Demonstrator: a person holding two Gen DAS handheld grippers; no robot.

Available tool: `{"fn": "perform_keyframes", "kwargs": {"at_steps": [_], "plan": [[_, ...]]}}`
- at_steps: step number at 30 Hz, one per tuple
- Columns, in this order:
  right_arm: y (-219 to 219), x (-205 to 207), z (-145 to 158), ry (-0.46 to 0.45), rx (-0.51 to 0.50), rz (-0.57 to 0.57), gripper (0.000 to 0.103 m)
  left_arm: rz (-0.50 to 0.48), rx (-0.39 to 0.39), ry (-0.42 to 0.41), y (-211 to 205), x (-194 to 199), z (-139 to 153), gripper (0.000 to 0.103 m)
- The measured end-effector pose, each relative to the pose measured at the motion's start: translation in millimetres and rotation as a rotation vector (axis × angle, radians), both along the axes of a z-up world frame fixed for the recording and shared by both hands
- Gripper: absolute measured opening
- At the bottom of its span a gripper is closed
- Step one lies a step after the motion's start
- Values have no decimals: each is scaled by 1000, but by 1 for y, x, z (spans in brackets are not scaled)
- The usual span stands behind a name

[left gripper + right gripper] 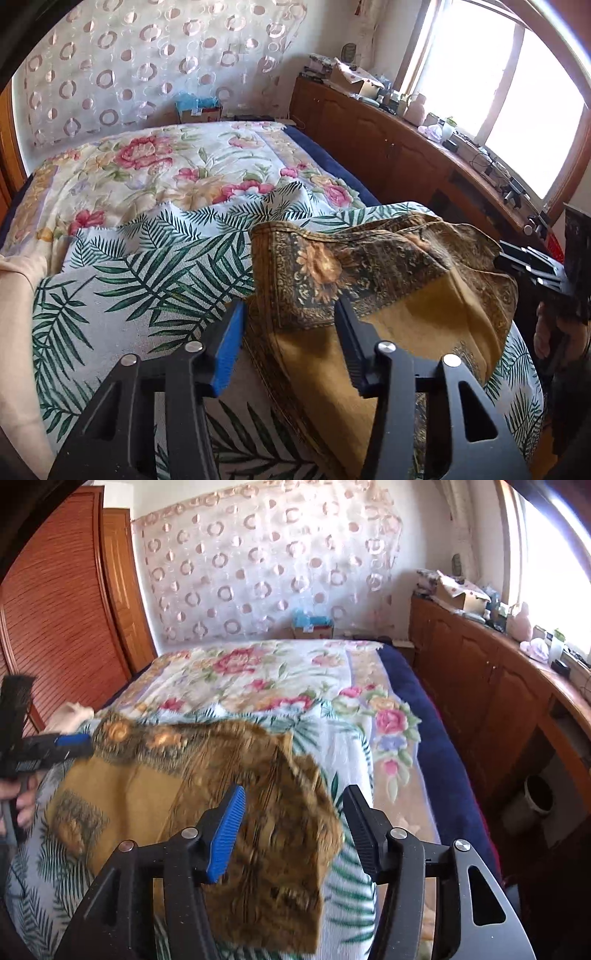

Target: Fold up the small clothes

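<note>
Left wrist view: the scarf (388, 280) is seen rumpled on the palm-print sheet (147, 280) of the bed — both the left gripper (291, 314) and right gripper (293, 797) are spread wide, nothing being gripped.

Mustard-brown patterned cloth scarf (406, 306), soft, matt, lower right. Palm-leaf woven sheet (147, 280), coarse weave. Ribbed blue pads (225, 834), matt black plastic fingers, bright metal rivets. Glossy wood cabinet (480, 686), right.

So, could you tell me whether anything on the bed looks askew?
Yes: the mustard patterned cloth lies rumpled on the palm-leaf sheet, one corner flopped over itself. Both grippers, left and right, are open.
</note>
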State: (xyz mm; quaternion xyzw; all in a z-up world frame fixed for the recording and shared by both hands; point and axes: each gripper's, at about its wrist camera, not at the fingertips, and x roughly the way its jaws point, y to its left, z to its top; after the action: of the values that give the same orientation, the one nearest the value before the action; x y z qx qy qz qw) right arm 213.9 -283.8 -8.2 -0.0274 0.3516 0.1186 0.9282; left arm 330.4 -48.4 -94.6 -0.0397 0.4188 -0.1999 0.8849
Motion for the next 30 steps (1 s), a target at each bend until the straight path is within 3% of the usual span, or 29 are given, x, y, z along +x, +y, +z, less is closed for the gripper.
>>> {"fn": "perform_keyframes", "kwargs": {"at_steps": [3, 7, 17, 19, 22, 24, 25, 28, 29, 30], "plan": [[-1, 4, -7, 49, -14, 16, 59, 35, 37, 3, 1, 1, -5, 50], [-2, 17, -13, 79, -43, 5, 69, 53, 53, 30, 6, 2, -14, 50], [-8, 48, -14, 147, 57, 35, 73, 32, 8, 37, 8, 6, -18, 55], [-10, 51, -16, 155, 71, 51, 73, -5, -61, 54, 10, 8, -19, 51], [-9, 54, -16, 159, 62, 79, 73, -11, -69, 62, 11, 11, -19, 33], [-8, 54, -17, 158, 66, 108, 51, -27, -110, 75, 11, 12, -19, 15], [-7, 54, -17, 164, 82, 129, 48, -34, -127, 71, 12, 12, -17, 11], [-10, 53, -17, 166, 101, 153, 29, -57, -137, 43, 9, 4, -8, 7], [-12, 52, -16, 154, 107, 145, 19, -61, -141, 25, 9, -1, -3, 6], [-15, 50, -15, 144, 118, 135, 16, -61, -149, 7, 11, -5, 3, 6]]}}
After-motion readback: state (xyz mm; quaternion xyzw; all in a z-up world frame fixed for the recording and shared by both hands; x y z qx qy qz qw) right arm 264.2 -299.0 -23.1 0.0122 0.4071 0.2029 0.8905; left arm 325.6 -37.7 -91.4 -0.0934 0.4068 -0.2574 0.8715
